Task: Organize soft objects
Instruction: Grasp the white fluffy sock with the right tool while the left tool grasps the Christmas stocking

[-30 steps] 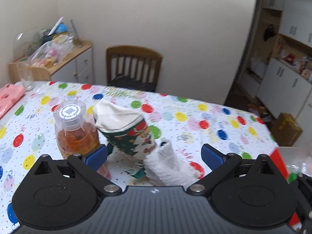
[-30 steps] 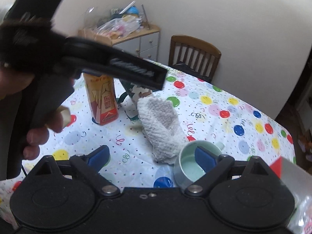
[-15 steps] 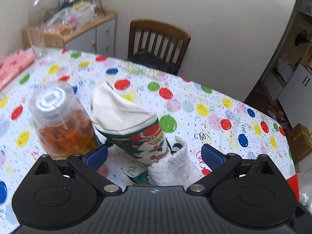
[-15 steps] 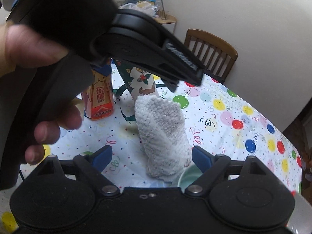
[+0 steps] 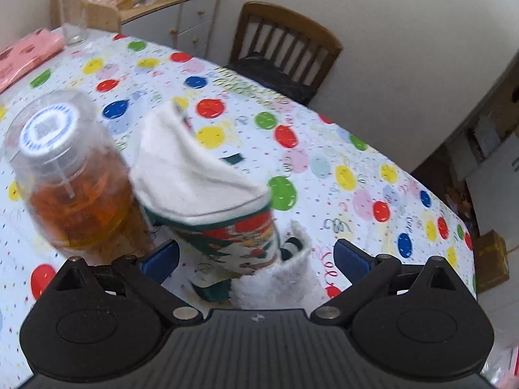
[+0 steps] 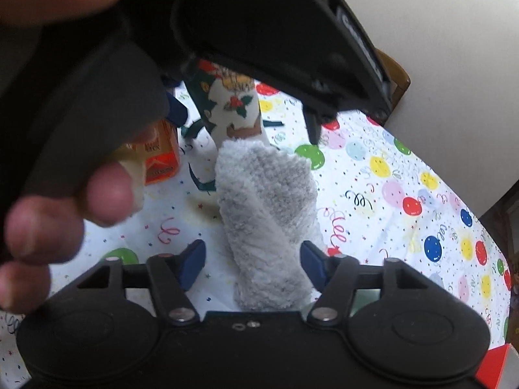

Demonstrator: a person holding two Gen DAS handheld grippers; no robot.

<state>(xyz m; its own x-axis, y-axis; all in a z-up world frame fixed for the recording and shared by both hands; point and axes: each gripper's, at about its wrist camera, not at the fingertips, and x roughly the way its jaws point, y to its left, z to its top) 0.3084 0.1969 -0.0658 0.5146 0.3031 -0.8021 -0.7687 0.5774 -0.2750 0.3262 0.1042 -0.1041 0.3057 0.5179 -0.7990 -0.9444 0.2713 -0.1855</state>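
Both claws closer to socks | left claw wide, empty | right claw wide, empty

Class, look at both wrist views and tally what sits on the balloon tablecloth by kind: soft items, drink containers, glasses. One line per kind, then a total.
Soft items: 3 (Christmas stocking, fluffy grey sock, pink cloth)
Drink containers: 1 (tea bottle)
Glasses: 1 (empty glass)
Total: 5
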